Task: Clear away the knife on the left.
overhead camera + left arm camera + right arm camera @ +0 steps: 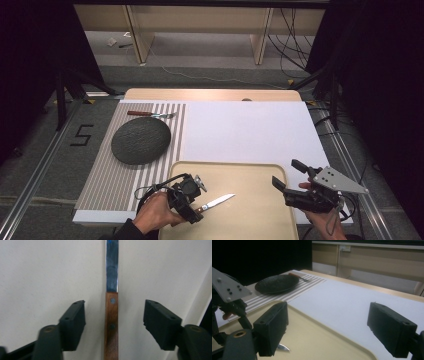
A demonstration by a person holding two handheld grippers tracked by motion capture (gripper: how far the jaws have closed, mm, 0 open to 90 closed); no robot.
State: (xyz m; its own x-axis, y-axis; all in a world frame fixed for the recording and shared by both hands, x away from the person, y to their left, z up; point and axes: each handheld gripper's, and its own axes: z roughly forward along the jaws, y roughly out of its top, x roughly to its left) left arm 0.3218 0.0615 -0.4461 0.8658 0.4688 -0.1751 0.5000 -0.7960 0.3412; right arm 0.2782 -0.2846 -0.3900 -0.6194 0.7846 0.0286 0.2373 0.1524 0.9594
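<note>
Claw (113, 322) on my left spread apart astride the knife (111, 315) handle on the tray (250, 210): closing off-centre could skid it, I judge.

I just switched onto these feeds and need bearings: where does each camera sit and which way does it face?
High view: above the person's side, facing forward and down on the tray; both hands show.
Left gripper view: on the left gripper, looking down its open jaws at the knife.
Right gripper view: on the right gripper, facing across the table toward the plate.
Shared: knife, tray.
</note>
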